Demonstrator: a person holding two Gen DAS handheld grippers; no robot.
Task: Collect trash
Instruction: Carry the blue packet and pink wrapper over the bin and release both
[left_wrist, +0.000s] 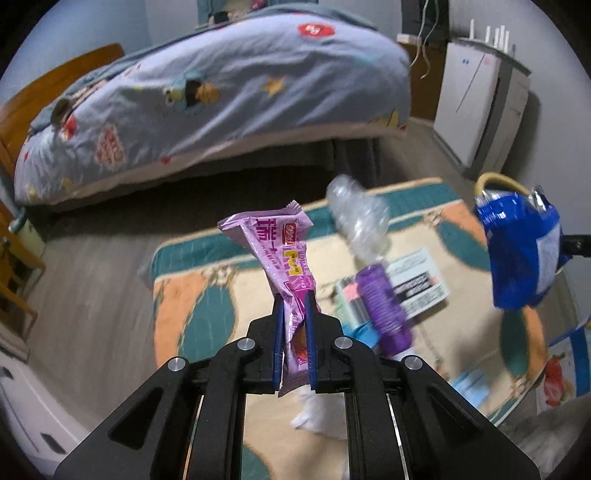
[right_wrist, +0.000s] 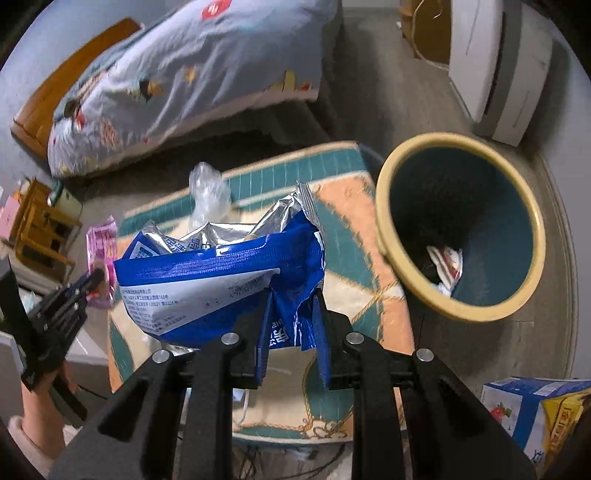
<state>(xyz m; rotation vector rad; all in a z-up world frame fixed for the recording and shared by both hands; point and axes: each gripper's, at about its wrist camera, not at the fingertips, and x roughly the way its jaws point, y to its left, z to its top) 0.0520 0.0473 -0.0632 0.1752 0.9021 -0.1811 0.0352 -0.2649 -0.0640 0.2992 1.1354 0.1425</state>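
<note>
My left gripper (left_wrist: 294, 301) is shut on a pink snack wrapper (left_wrist: 275, 240), which stands up above the rug; the same wrapper (right_wrist: 100, 242) and left gripper (right_wrist: 96, 275) show at the left of the right wrist view. My right gripper (right_wrist: 291, 295) is shut on a torn blue foil bag (right_wrist: 221, 266), also seen hanging at the right of the left wrist view, the blue bag (left_wrist: 522, 251). A round bin (right_wrist: 532, 236) with a cream rim stands right of the bag, with some trash at its bottom. A clear plastic bottle with a purple label (left_wrist: 380, 295) lies on the rug.
A patterned rug (left_wrist: 192, 295) covers the floor, with a printed leaflet (left_wrist: 417, 280) and white scraps on it. A bed with a blue quilt (left_wrist: 221, 92) stands behind. A white cabinet (left_wrist: 476, 96) is at the back right. A carton (right_wrist: 532, 410) lies at the lower right.
</note>
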